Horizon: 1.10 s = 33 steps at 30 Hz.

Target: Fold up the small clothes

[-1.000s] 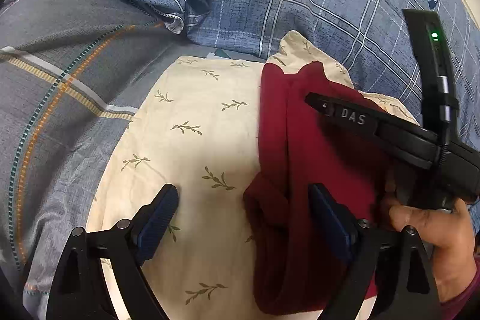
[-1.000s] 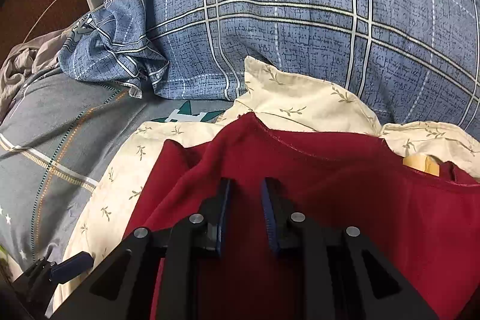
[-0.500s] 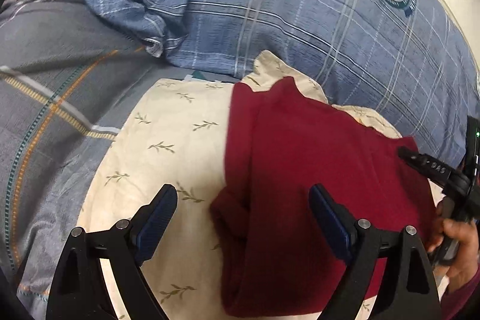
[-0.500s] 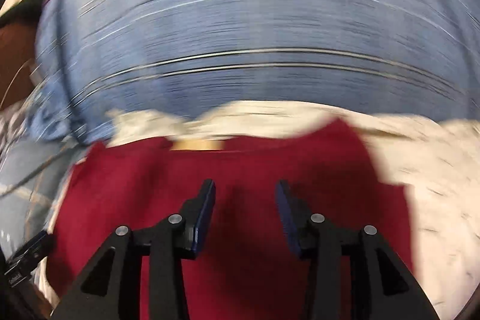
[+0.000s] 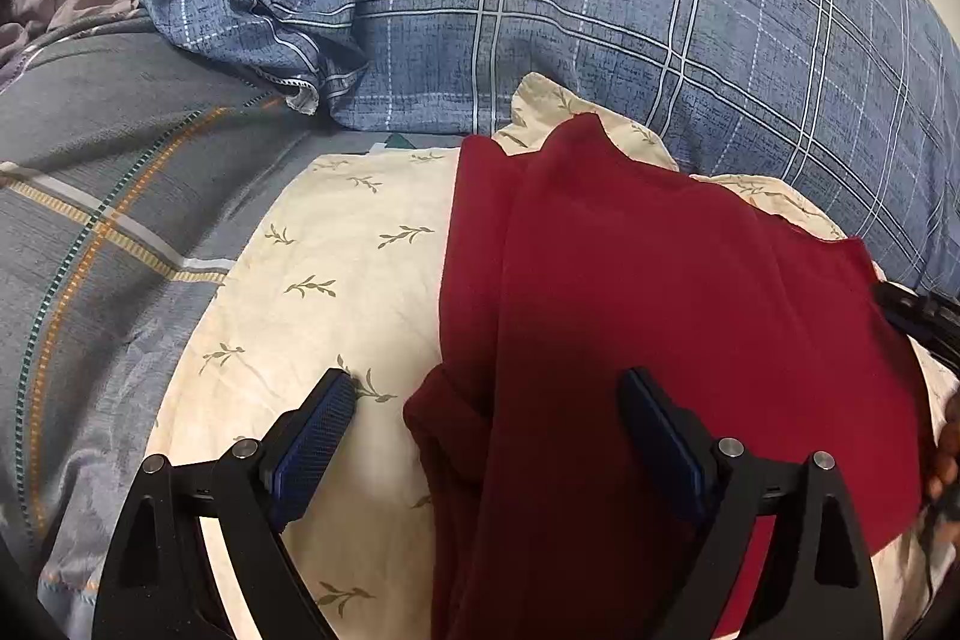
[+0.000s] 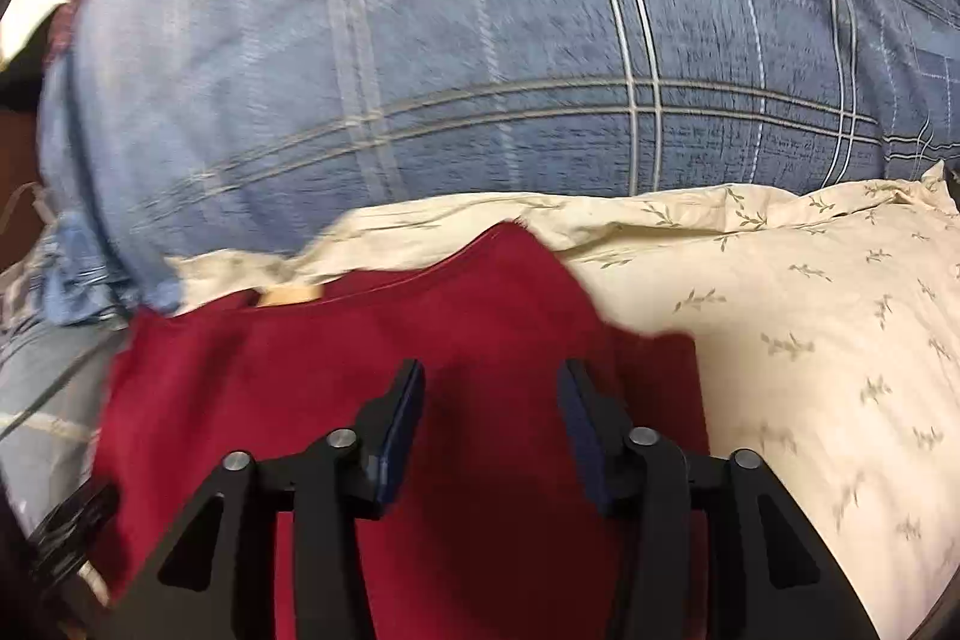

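We see the red garment lying on the cream pillow, long axis running away from us; our left gripper gapes wide over its left edge, holding nothing, while our right gripper is opening above it, empty.

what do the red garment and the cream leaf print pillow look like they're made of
Red garment: looks like a soft matte knit, maybe cotton jersey; it drapes in smooth, rounded folds with no shine.
Cream leaf-print pillow: cover looks like thin woven cotton, matte, with fine crisp wrinkles. The exact fibre of either cannot be told.
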{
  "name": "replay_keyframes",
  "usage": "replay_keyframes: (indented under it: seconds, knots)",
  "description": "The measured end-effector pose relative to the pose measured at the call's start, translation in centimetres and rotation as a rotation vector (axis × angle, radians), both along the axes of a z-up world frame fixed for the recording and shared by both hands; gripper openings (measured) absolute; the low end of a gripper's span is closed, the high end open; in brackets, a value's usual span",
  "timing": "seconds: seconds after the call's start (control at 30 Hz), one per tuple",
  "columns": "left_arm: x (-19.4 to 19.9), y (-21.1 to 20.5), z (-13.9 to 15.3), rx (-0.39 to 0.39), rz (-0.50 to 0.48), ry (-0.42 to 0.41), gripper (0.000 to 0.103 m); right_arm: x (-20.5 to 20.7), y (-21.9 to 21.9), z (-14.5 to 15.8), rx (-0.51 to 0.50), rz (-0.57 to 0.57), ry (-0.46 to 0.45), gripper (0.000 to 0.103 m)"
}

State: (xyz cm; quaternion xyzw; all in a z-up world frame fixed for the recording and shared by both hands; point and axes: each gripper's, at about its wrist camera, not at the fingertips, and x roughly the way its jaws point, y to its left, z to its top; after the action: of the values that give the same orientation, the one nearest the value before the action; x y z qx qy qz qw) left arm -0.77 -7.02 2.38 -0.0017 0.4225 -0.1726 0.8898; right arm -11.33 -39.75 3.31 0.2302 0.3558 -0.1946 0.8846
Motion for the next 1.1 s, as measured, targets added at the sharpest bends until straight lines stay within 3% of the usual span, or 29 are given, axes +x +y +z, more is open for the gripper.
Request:
replay_keyframes:
  seconds: [0.13, 0.27, 0.33, 0.4, 0.5, 0.63, 0.8, 1.1]
  knots:
    - [-0.2, 0.0, 0.1, 0.007, -0.002, -0.005, 0.091, -2.0, 2.2, -0.1, -0.010, 0.035, -0.007, 0.056]
    - [-0.4, 0.2, 0.2, 0.009, -0.003, -0.013, 0.091, -1.8, 4.4, -2.1, -0.138, 0.047, 0.004, 0.059]
    - [-0.4, 0.3, 0.3, 0.012, -0.004, -0.019, 0.091, -1.3, 4.7, -1.6, -0.165, 0.052, 0.040, 0.060]
    - [-0.6, 0.3, 0.4, 0.015, -0.006, -0.025, 0.090, -1.0, 5.0, -0.8, -0.138, 0.057, 0.069, 0.060]
    - [-0.8, 0.4, 0.6, 0.014, -0.011, -0.032, 0.090, -2.1, 5.6, 0.4, -0.092, 0.082, 0.029, 0.061]
    - [-0.9, 0.6, 0.8, 0.007, -0.018, -0.033, 0.090, -2.5, 6.6, -0.3, -0.040, 0.117, 0.047, 0.064]
    - [-0.9, 1.1, 0.9, 0.005, -0.012, -0.032, 0.090, -1.8, 7.8, -0.5, -0.081, 0.141, 0.098, 0.077]
    - [-0.9, 1.0, 1.0, 0.006, -0.013, -0.030, 0.090, -1.7, 7.8, -0.8, -0.074, 0.175, 0.104, 0.084]
